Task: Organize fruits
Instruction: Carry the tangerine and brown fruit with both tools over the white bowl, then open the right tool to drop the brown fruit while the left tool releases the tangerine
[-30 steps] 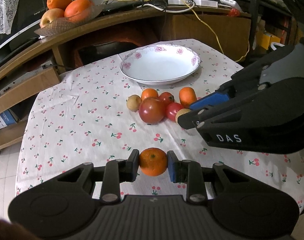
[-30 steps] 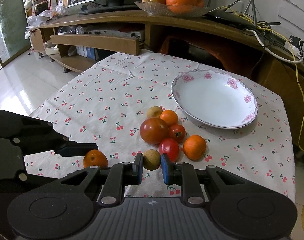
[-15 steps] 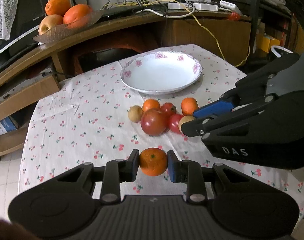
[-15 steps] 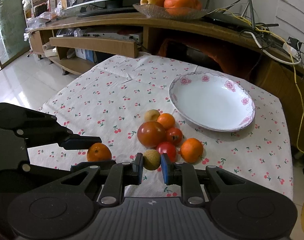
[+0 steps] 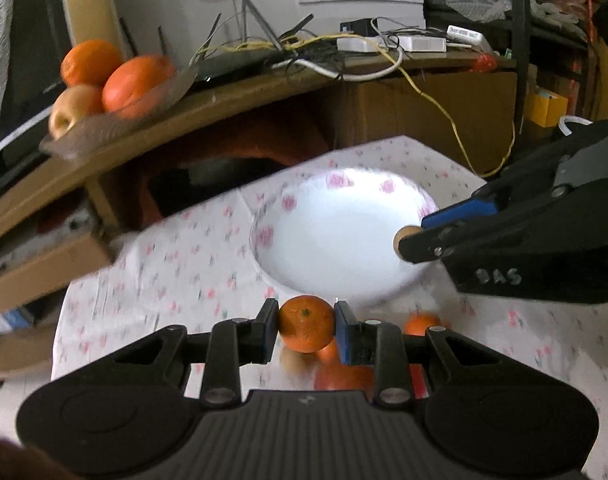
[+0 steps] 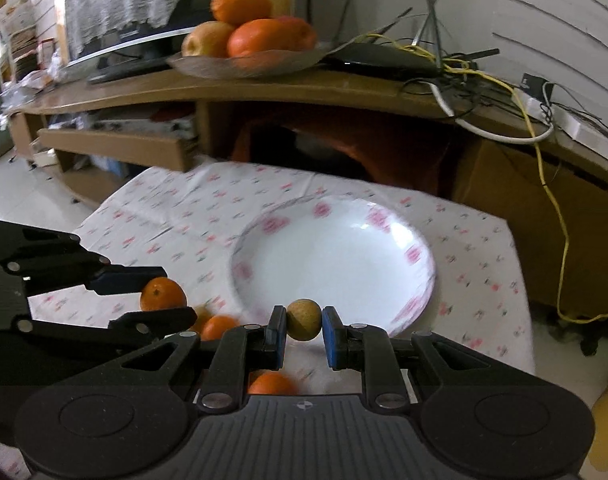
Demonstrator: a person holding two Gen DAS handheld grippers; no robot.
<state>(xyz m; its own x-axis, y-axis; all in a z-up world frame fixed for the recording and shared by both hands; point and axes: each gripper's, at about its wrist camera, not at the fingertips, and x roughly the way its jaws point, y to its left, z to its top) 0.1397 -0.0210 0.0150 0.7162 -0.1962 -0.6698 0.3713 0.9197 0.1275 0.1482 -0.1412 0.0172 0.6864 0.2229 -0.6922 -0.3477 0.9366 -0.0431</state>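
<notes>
Left wrist view: left gripper squeezes small orange between both pads, just at near rim of white plate. Right gripper pinches little tan fruit, jaws almost closed, over plate's near edge. Plate empty. Loose fruit pile now low behind grippers, blurry, maybe tomato among them. A second ago both grippers hung back by pile; plate looked farther off.

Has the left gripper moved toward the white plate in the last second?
Yes. The left gripper, shut on the orange, has advanced from well short of the fruit pile to the near rim of the white plate.
</notes>
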